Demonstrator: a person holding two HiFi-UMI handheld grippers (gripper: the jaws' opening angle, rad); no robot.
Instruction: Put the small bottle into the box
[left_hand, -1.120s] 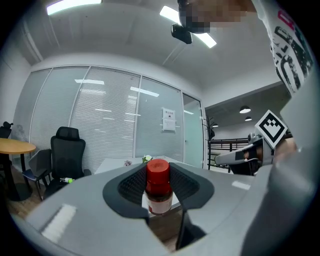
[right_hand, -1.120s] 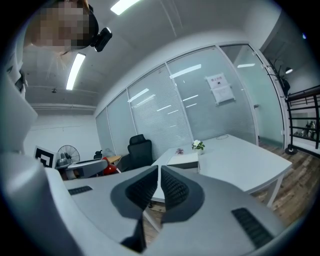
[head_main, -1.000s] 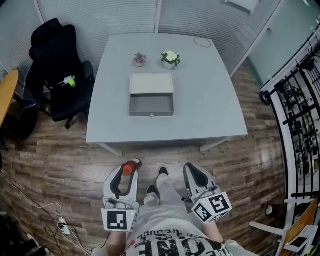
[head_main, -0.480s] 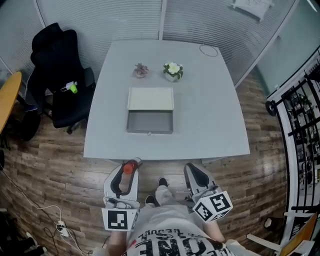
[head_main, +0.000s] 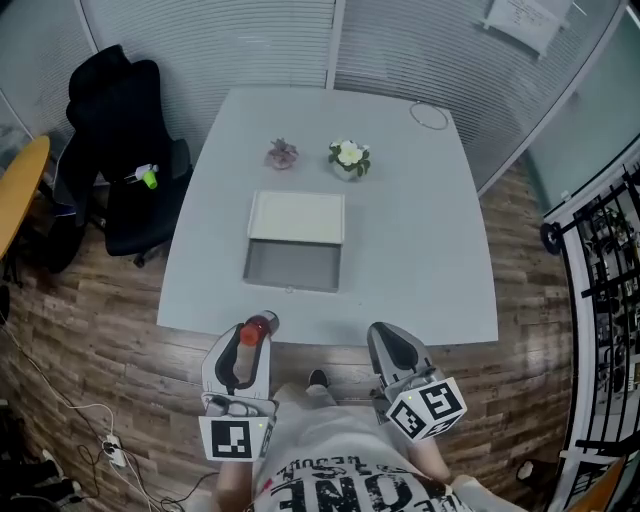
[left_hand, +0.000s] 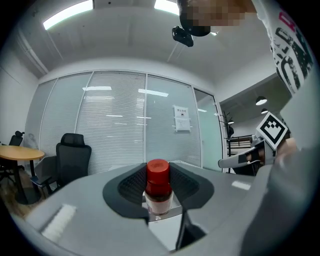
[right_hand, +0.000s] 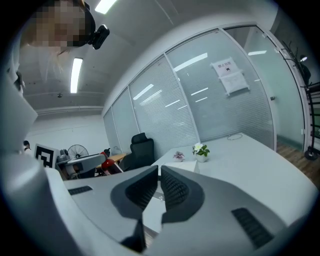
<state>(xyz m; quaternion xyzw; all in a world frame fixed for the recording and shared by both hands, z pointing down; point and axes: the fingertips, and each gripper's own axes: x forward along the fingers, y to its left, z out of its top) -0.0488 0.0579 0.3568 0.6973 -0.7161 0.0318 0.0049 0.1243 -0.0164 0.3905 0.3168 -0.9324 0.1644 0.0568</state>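
Both grippers have come forward to the near edge of the bench (head_main: 420, 230). The small bottle (left_hand: 158, 186) stands upright, red cap up, clamped between the left gripper's (head_main: 248, 345) jaws. The open box (head_main: 290, 288) lies ahead of it on the bench, well apart. Carry the bottle level over the near wall, lower it inside, then release. The right gripper (head_main: 392, 345), jaws together and empty, should stay aside.

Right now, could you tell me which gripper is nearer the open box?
Left. The left gripper, holding the small bottle, is at the table edge just before the box; the right gripper is farther right.
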